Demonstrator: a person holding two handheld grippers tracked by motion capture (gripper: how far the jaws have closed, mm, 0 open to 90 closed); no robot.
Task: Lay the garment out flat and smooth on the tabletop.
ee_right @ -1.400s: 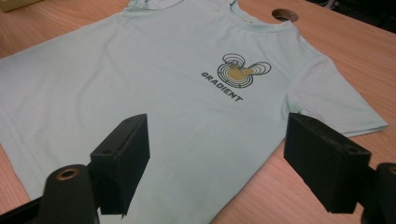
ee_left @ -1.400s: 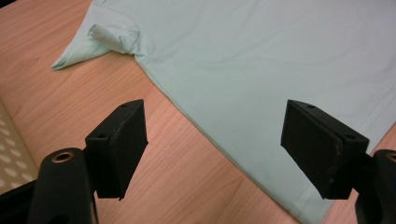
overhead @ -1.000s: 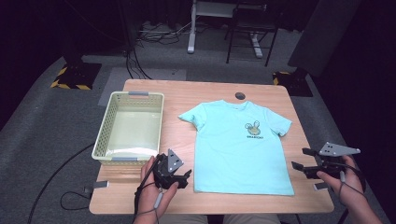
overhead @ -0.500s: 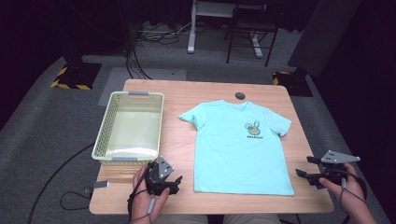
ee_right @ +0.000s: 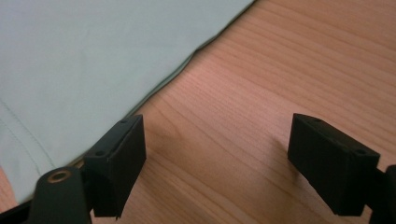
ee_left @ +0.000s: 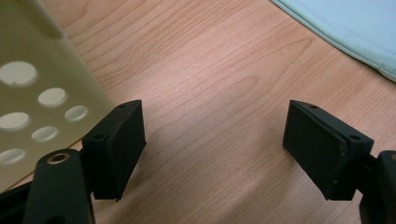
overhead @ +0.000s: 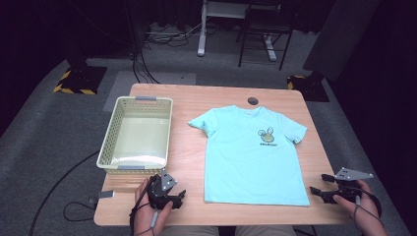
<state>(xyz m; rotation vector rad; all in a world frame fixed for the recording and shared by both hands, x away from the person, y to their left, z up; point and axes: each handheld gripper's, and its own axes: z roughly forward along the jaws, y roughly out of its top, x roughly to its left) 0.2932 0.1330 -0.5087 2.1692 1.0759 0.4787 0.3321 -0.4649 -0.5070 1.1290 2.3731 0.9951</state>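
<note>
**Both tongs low at the shirt's bottom corners**

The left tongs (overhead: 178, 196) stand apart over bare bench (overhead: 196, 214), nothing between them; the basket (overhead: 118, 167) is just beside them on one side and the light blue T-shirt (overhead: 251, 155) near on the other. The right tongs (overhead: 316, 185) are likewise apart and empty, one jaw close by the T-shirt's hem corner, wood grain beneath.

High view overhead; claw views close, sharing table (overhead: 236, 211).
</note>
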